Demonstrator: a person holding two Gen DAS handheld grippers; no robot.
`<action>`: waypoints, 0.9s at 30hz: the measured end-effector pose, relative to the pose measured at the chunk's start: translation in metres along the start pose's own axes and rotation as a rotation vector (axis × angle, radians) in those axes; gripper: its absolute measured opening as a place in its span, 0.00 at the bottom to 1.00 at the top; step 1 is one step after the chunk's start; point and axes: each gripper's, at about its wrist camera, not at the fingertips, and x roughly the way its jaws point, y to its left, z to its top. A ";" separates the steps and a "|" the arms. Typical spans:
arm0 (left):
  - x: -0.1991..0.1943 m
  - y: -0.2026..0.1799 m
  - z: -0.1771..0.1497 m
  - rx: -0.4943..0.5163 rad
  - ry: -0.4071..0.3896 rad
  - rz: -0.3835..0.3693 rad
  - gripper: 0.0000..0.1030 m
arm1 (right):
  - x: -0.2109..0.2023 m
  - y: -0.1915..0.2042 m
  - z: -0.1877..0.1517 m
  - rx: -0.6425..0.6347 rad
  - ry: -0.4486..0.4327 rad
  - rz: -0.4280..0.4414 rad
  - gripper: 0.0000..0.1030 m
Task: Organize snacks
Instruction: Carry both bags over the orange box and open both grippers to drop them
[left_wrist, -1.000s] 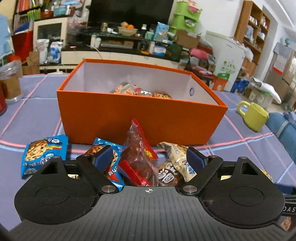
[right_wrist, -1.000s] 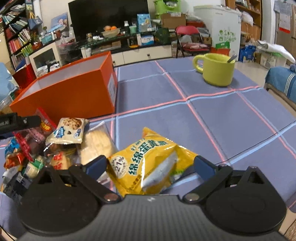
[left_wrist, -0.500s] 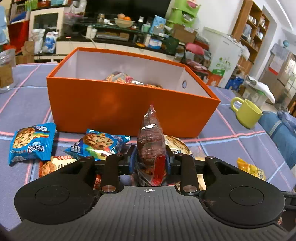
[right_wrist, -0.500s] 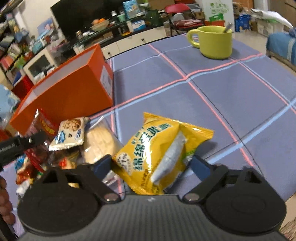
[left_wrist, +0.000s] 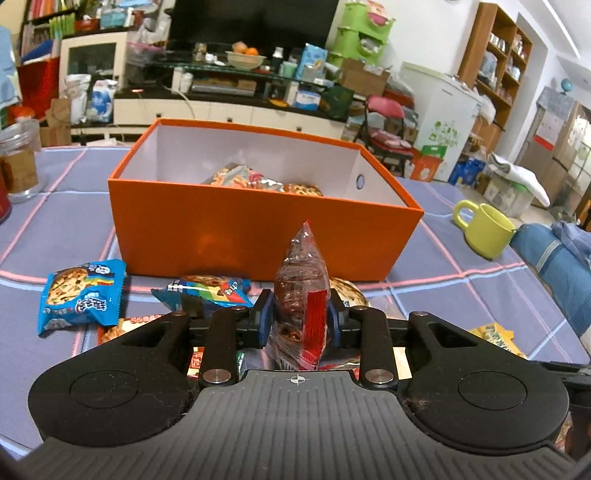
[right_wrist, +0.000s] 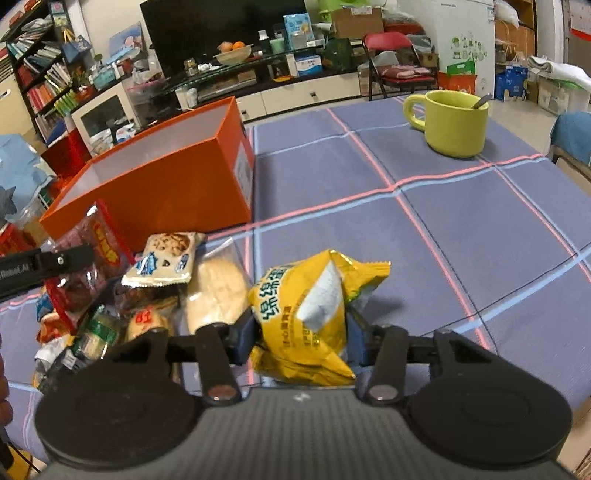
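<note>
In the left wrist view my left gripper (left_wrist: 300, 320) is shut on a clear snack bag with a red label (left_wrist: 302, 291), which stands upright in front of the orange box (left_wrist: 258, 229). The box holds several snack packets. In the right wrist view my right gripper (right_wrist: 301, 338) is closing on a yellow snack bag (right_wrist: 306, 314); its pads press the bag's crumpled sides. The orange box (right_wrist: 166, 192) lies to the upper left there. The left gripper's side and its clear bag (right_wrist: 85, 258) show at the left edge.
Loose snacks lie on the purple checked tablecloth (right_wrist: 424, 236): two blue cookie packets (left_wrist: 79, 295), a pale round bun pack (right_wrist: 216, 291) and a pile of small packets (right_wrist: 92, 325). A yellow-green mug (right_wrist: 452, 122) stands far right. A glass jar (left_wrist: 16, 162) stands at the left.
The left gripper shut on the clear red-label bag and holds it upright. The right gripper's fingers came in from wide apart onto the yellow bag, which is now squeezed and crumpled.
</note>
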 end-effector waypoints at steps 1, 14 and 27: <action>-0.001 0.000 0.000 -0.003 -0.001 -0.003 0.00 | -0.003 0.000 0.001 -0.007 -0.008 -0.001 0.48; -0.034 -0.001 0.004 -0.031 -0.079 0.014 0.00 | -0.035 0.019 0.003 -0.148 -0.162 -0.018 0.47; -0.048 0.003 0.006 -0.046 -0.086 0.155 0.00 | -0.042 0.028 0.003 -0.169 -0.191 0.014 0.47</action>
